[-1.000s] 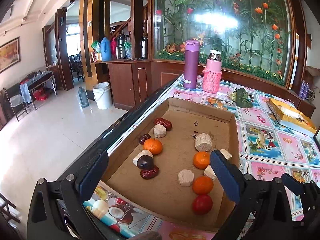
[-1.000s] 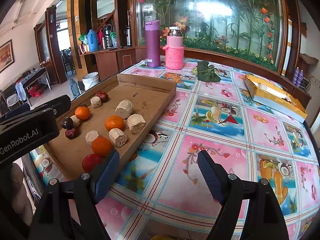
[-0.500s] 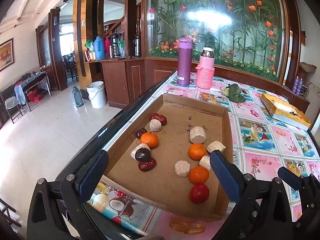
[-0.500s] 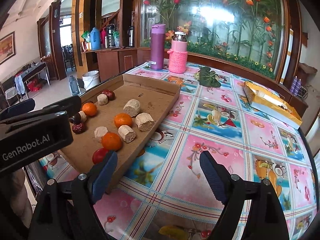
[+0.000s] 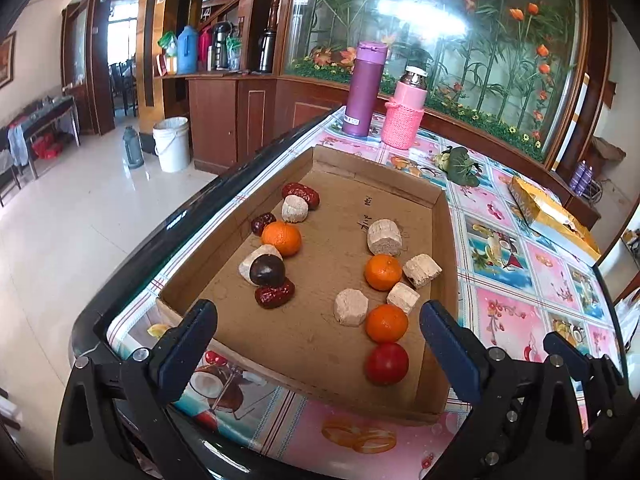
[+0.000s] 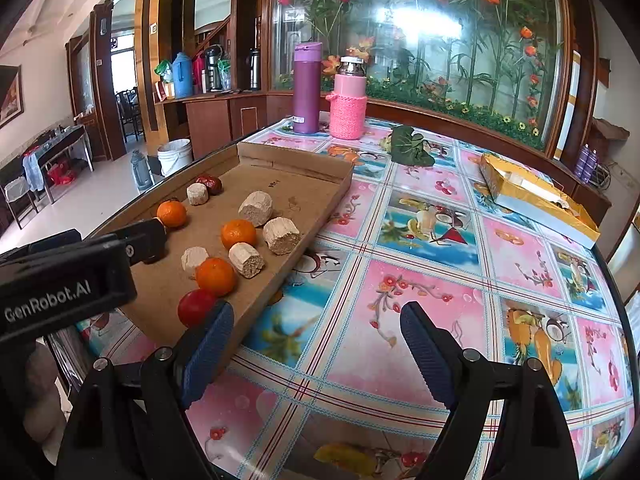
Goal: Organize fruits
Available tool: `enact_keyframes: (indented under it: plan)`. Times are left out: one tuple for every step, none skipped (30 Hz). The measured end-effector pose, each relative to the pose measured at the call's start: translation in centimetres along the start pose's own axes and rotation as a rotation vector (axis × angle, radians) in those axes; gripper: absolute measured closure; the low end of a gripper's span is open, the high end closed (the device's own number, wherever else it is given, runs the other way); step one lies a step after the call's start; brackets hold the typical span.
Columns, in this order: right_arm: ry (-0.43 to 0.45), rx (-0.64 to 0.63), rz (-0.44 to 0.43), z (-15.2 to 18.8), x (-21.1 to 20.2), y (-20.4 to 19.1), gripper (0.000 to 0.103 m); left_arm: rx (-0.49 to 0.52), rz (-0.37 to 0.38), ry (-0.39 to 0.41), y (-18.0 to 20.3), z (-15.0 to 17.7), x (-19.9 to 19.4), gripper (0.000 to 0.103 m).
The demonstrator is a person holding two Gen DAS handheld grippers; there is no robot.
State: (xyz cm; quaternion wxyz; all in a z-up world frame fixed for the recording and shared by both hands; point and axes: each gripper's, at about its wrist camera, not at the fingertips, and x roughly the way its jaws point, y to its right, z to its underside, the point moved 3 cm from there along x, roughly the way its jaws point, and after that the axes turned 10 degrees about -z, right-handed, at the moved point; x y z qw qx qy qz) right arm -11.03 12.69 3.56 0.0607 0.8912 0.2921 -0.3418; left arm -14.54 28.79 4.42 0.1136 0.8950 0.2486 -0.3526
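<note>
A shallow cardboard tray (image 5: pixel 400 188) (image 6: pixel 320 164) lies on the table's left side. It holds three oranges (image 5: pixel 281 238) (image 5: pixel 383 272) (image 5: pixel 387 323), a red tomato (image 5: pixel 387 363) (image 6: pixel 196 307), red dates (image 5: pixel 301 194) (image 5: pixel 274 295), a dark round fruit (image 5: pixel 267 269) and several beige cylinder pieces (image 5: pixel 384 237) (image 6: pixel 256 208). My left gripper (image 5: pixel 316 326) is open and empty above the tray's near edge. My right gripper (image 6: pixel 316 336) is open and empty over the tablecloth, right of the tray.
A purple flask (image 6: pixel 307 88) and a pink knit-covered flask (image 6: pixel 349 98) stand at the table's far end. A green leaf bundle (image 6: pixel 410 151) and a yellow box (image 6: pixel 536 196) lie on the flowered tablecloth (image 6: pixel 440 280). The table's left edge drops to the floor.
Both grippers have drawn back and risen a little; the tray and fruits look smaller and farther away. Nothing on the table has moved.
</note>
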Motion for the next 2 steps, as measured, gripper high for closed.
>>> enact_keyframes:
  plan:
    - [-0.003,0.003,-0.002,0.02,0.08,0.07,0.014,-0.003,0.001,-0.008,-0.05,-0.04,0.15,0.002]
    - [-0.009,0.006,-0.006,0.02,0.2,0.2,0.014,-0.005,-0.001,-0.016,-0.03,-0.12,0.32,0.002]
